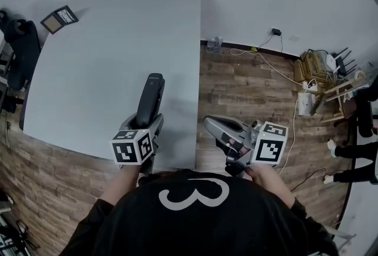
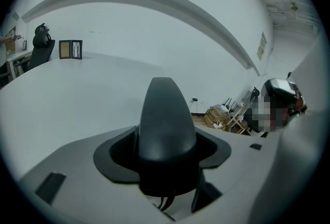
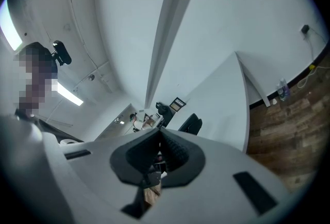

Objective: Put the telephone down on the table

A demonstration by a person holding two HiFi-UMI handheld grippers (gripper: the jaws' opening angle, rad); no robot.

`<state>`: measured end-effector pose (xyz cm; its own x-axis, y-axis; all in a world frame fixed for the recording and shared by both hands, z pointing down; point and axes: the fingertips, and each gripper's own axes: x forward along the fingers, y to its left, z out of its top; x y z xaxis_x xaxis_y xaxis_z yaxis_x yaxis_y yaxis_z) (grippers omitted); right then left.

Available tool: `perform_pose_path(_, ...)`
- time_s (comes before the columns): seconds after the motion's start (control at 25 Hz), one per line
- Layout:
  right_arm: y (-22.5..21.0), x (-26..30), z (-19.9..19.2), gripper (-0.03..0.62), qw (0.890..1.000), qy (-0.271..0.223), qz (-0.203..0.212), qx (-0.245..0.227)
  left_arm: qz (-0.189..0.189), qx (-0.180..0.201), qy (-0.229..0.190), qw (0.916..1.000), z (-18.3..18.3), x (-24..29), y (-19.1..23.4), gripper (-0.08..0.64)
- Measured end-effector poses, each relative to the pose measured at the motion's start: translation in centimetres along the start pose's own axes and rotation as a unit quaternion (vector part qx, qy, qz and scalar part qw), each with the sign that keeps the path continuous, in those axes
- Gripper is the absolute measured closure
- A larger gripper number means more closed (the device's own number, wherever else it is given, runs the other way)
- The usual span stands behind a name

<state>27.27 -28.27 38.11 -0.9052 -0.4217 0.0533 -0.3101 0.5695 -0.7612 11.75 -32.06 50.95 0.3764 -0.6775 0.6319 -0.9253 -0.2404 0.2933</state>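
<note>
From the head view we count two grippers, each carrying one marker cube, and one telephone. The left gripper [image 1: 152, 123] is clenched on the black telephone [image 1: 151, 94], which juts out ahead of the jaws over the near part of the single grey table [image 1: 106, 42]; we cannot tell from here whether the telephone touches the tabletop. The right gripper [image 1: 211, 125] hangs off the table's right edge, over the wooden floor [image 1: 248, 89], with its jaws together and nothing in them. One small picture frame [image 1: 59, 19] sits at the table's far left corner, and one dark chair [image 1: 20, 42] stands just beside the table's left side. In the left gripper view we see the telephone [image 2: 165, 125] end-on, one rounded black tip rising between the two jaws of the left gripper [image 2: 166, 161], both pressing on its sides, with the table [image 2: 77, 94] spread beyond it and the one picture frame [image 2: 70, 49] upright at the far edge near the chair [image 2: 42, 45]. In the right gripper view the right gripper [image 3: 159, 153] has its two dark pads closed against each other and empty, and past them we see the table [image 3: 221, 99], the picture frame [image 3: 177, 104] and a strip of floor [image 3: 289, 125].
</note>
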Motion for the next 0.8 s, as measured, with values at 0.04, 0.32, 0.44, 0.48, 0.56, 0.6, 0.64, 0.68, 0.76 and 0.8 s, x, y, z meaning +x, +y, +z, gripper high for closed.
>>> perform_pose_path(0.04, -0.2, -0.1, -0.1, 0.588, 1.000, 0.000, -0.002, 0.001, 0.002, 0.003, 0.002, 1.0000, -0.2, 0.3, 0.1, 0.265)
perform_pose_path(0.32, -1.2, -1.3, -0.4, 0.588, 1.000, 0.005, -0.007, 0.010, 0.019, 0.015, 0.018, 0.9995, -1.6, 2.7, -0.5, 0.265)
perform_pose_path(0.44, -1.6, -1.7, -0.2, 0.588, 1.000, 0.005, -0.009, 0.012, 0.021, 0.007, 0.026, 0.9994, -2.3, 3.6, -0.5, 0.265)
perform_pose_path(0.48, -1.7, -1.7, -0.3, 0.588, 1.000, 0.005, -0.010, 0.013, 0.022, 0.004, 0.028, 0.9994, -2.6, 3.7, -0.3, 0.265)
perform_pose_path(0.56, -1.8, -1.7, -0.4, 0.588, 1.000, 0.005, -0.011, 0.015, 0.027, 0.004, 0.029, 0.9992, -3.1, 3.8, 0.1, 0.265)
perform_pose_path(0.6, -1.9, -1.7, -0.4, 0.588, 1.000, 0.005, -0.012, 0.016, 0.028, 0.005, 0.029, 0.9992, -3.3, 3.8, 0.2, 0.265)
perform_pose_path(0.64, -2.0, -1.8, -0.5, 0.588, 1.000, 0.004, -0.013, 0.017, 0.030, 0.005, 0.030, 0.9991, -3.4, 3.9, 0.3, 0.265)
perform_pose_path(0.68, -2.0, -1.8, -0.5, 0.588, 1.000, 0.004, -0.013, 0.017, 0.031, 0.006, 0.030, 0.9990, -3.6, 4.1, 0.4, 0.265)
perform_pose_path(0.76, -2.1, -1.9, -0.6, 0.588, 1.000, 0.005, -0.014, 0.018, 0.037, 0.008, 0.032, 0.9988, -3.9, 4.4, 0.6, 0.265)
perform_pose_path(0.8, -2.2, -1.9, -0.6, 0.588, 1.000, 0.006, -0.013, 0.019, 0.041, 0.009, 0.033, 0.9986, -4.0, 4.6, 0.7, 0.265)
